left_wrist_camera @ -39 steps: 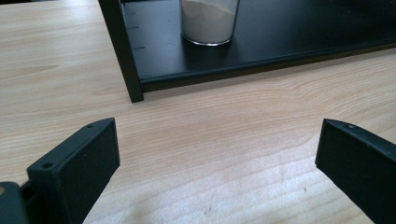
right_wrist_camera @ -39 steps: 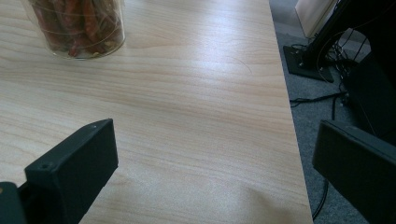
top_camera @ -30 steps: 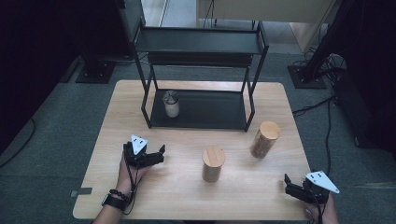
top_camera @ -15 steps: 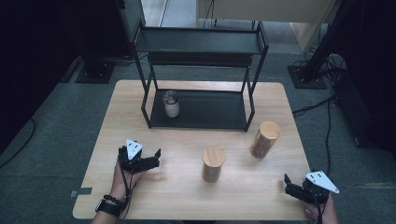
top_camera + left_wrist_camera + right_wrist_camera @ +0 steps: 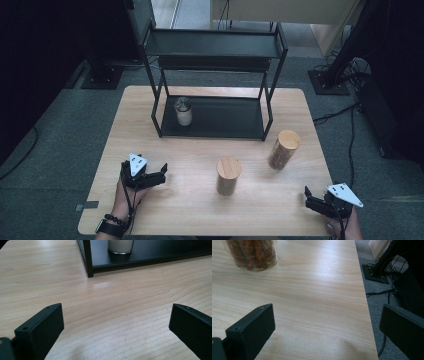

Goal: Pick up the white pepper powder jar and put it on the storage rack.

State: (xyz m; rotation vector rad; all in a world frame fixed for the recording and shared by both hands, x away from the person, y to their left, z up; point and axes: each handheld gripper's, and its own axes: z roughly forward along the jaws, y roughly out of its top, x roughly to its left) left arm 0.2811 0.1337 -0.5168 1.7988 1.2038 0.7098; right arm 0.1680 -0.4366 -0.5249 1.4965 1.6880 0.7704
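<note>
My left gripper [image 5: 161, 173] rests low over the near left of the wooden table [image 5: 200, 145], open with nothing in it. In the left gripper view its jaws [image 5: 116, 322] stand wide apart and point at the black rack [image 5: 87, 257] and a white-filled glass jar [image 5: 120, 246] on its bottom shelf. At the table's near right corner my right gripper [image 5: 308, 197] is open and empty too. Its jaws [image 5: 327, 322] face a glass jar of red chillies [image 5: 252, 255]. Two wood-lidded jars stand mid-table, one [image 5: 228, 175] nearer me and one [image 5: 283, 149] further right.
The two-tier black rack [image 5: 215, 50] takes up the back of the table, with a small jar [image 5: 183, 111] on its lower shelf at the left. Cables and stand bases [image 5: 327, 82] lie on the floor to the right. The table's right edge [image 5: 367, 315] is close to my right gripper.
My left gripper has drawn back toward the near edge and slightly left. The right gripper and the jars have stayed put.
</note>
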